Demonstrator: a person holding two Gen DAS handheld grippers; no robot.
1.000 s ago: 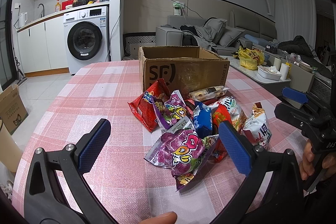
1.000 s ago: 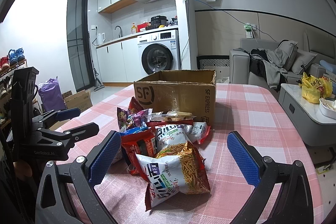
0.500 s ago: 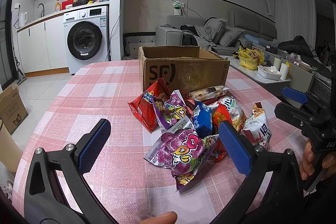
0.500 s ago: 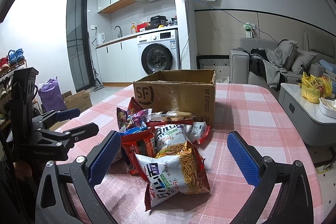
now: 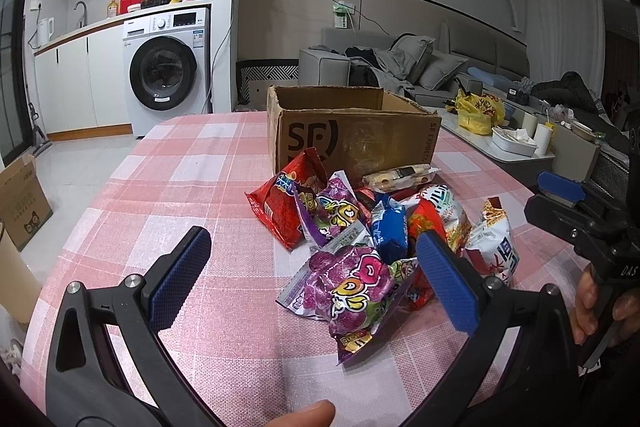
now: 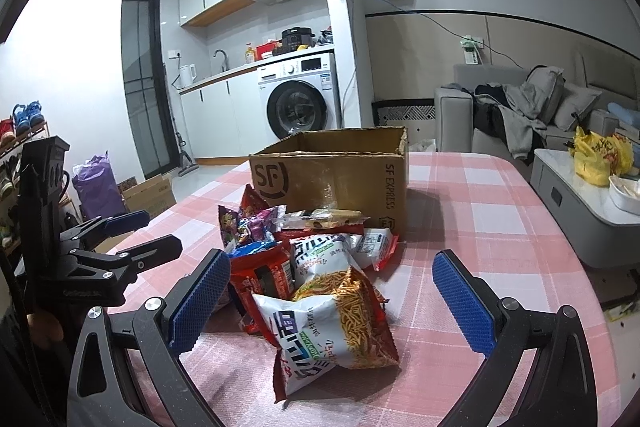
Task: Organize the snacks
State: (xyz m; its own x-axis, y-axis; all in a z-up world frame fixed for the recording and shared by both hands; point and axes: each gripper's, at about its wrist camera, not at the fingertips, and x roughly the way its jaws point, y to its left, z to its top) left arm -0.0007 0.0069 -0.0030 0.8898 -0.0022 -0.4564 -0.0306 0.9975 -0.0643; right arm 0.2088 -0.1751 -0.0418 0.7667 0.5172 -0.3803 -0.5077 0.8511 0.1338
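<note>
Lying before open cardboard box [image 6: 332, 173], snack packets [image 6: 320, 275], contents unseen.

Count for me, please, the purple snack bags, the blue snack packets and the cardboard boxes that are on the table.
purple snack bags: 2
blue snack packet: 1
cardboard box: 1
Total: 4

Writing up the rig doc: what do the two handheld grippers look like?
Both match: the left gripper and right gripper have black angular frames with silver screws and two flat fingers faced with blue textured pads. White lettering marks the bodies, too small to read. No cables or sleeves visible.
</note>
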